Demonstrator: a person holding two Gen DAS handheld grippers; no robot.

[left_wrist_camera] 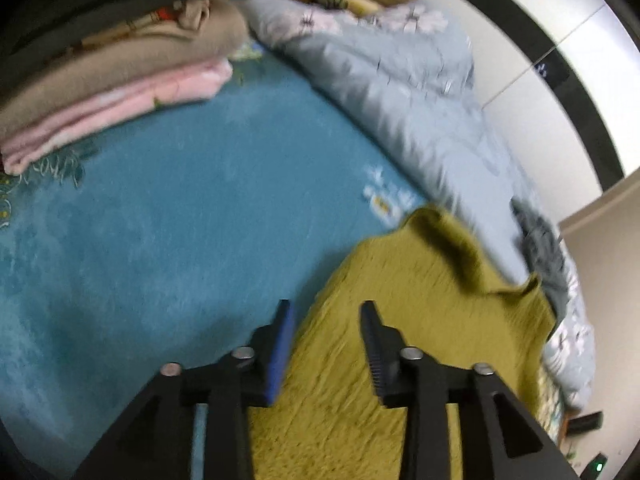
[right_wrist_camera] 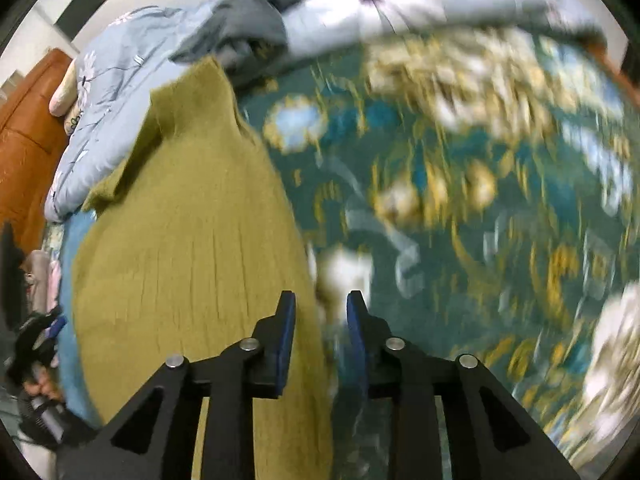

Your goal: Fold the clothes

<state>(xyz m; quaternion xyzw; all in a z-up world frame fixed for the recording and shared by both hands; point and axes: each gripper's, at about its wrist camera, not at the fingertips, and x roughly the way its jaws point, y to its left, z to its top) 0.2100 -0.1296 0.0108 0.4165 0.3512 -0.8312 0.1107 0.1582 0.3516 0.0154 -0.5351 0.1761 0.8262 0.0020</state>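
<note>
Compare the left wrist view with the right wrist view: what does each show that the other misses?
Left wrist only: a plain teal fleece blanket area and a clear view of the folded beige and pink blanket stack; the left tool hangs open over the garment's edge.

Right wrist only: the blurred gold-and-white floral bedspread pattern; the right tool is open at the garment's other edge.

Both: the olive-green knitted garment lying flat, the light blue floral quilt, the dark grey cloth.

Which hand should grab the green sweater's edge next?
Probably either; each tool is open over its own side edge. The left tool straddles the green sweater's left edge more squarely; the right tool sits mostly past the right edge.
</note>
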